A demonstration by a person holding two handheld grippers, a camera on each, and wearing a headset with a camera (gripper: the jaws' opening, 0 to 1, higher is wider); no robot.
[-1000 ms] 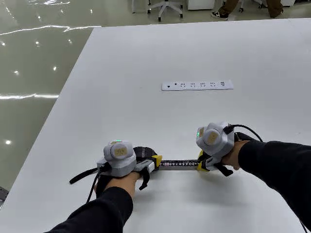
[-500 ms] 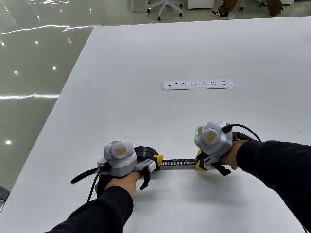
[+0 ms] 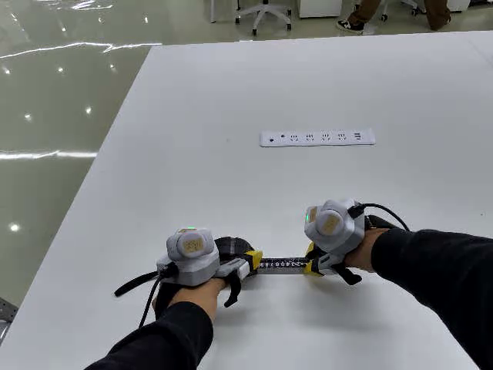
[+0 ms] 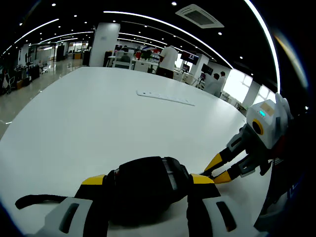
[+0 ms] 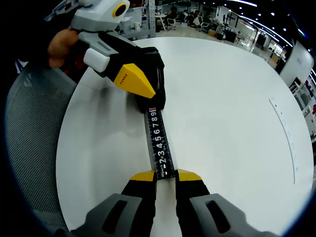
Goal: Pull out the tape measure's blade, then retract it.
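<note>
The black tape measure case [image 3: 229, 248] lies near the table's front edge, clamped between the yellow-tipped jaws of my left gripper [image 3: 245, 262]. In the left gripper view the case [image 4: 145, 190] sits between both jaws of my left gripper [image 4: 148, 179]. A short length of black blade [image 3: 281, 264] with white numbers runs right from the case to my right gripper [image 3: 310, 267]. In the right gripper view my right gripper [image 5: 165, 176] is shut on the blade's end, and the blade [image 5: 158, 140] lies flat on the table up to the case [image 5: 154, 74], which the left gripper partly covers.
A white power strip [image 3: 317, 138] lies flat further back on the white table [image 3: 231, 116]. The table's left edge [image 3: 92, 169] drops to a shiny floor. Office chairs and a person's feet stand beyond the far edge.
My right gripper has moved left toward the case, still holding the blade's end, and the exposed blade is shorter. The left gripper and case have stayed put.
</note>
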